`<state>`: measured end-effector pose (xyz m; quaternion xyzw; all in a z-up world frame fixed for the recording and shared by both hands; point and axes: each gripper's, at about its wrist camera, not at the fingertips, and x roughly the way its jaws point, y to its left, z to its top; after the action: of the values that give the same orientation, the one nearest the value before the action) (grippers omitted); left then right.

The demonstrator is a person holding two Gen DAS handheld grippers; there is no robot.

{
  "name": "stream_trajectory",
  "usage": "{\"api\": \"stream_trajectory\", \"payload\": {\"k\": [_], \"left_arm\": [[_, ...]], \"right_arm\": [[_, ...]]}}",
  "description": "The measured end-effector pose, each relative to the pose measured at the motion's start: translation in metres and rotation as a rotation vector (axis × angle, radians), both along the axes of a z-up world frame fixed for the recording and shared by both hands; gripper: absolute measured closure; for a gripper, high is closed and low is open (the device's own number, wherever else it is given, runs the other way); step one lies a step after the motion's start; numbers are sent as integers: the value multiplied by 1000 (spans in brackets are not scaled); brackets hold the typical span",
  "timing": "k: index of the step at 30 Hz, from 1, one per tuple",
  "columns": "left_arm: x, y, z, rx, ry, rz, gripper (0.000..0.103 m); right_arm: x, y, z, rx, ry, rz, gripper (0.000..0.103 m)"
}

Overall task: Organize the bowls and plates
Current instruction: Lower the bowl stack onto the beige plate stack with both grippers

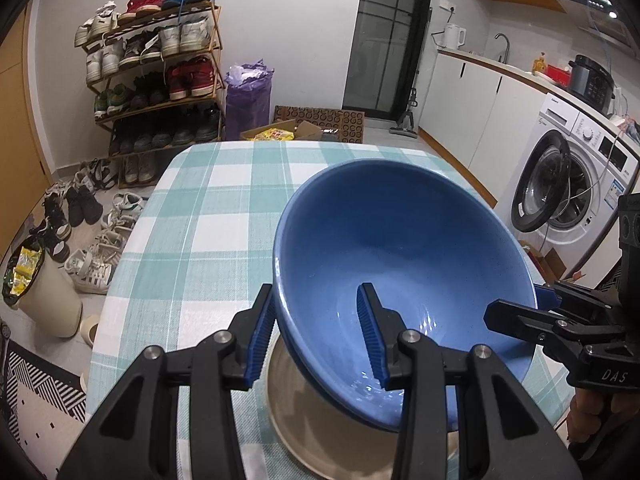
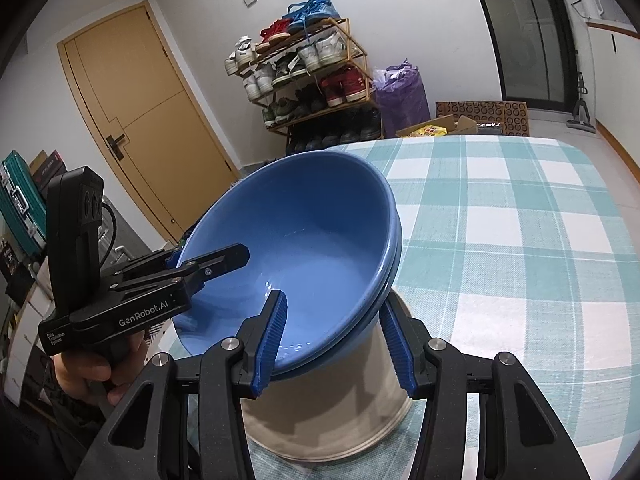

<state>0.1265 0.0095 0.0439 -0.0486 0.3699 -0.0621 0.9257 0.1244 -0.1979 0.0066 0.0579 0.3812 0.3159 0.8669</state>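
Two nested blue bowls hang tilted over the table with the teal-checked cloth. My left gripper is shut on their near rim, one pad outside the wall and one inside. My right gripper is shut on the opposite rim in the same way. Each gripper shows in the other's view: the right gripper at the right, the left gripper at the left, held by a hand. Right under the blue bowls a beige dish stands on the cloth, partly hidden.
Beyond the table's far edge are a shoe rack, a purple bag and an open cardboard box. Loose shoes and a bin sit on the floor at the left. A washing machine stands at the right.
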Motion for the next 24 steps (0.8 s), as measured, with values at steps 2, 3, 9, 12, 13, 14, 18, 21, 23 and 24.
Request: {"api": "stream_trajectory", "payload": {"k": [2,3,9,12,13,14,18,21,23,24], "left_arm": [[-1,2,-4,-2,7,5,63],[-1,2,-6,-3,11,5,63],[-1,7,-14,-9,35,13,63],[-1,7,-17,-6,47,15,63],[-1,7,-20,-6,52,15,63],[-1,7,-21,-7,53,14,63],[-1,6,-21,-3,46,11,63],[-1,4,-20,1,42,6,63],[0,3,-20,-1,38,2,63],[0,4,-20,-3,38,3,63]], "right_arm": [[0,2,-2,-3,7,4,53],[0,3,-3,-4,8,6,53],[4,7,-11,-17,26,15,53],[4,9,-14,-26,31,19,53],[5,10,-16,-29,34,19,53],[5,11,-17,-30,38,19,53],[8,10,-19,-25,42,18,53],[10,10,-21,-27,47,13,53],[13,8,-23,-23,54,9,53],[13,8,-23,-24,53,8,53]]}}
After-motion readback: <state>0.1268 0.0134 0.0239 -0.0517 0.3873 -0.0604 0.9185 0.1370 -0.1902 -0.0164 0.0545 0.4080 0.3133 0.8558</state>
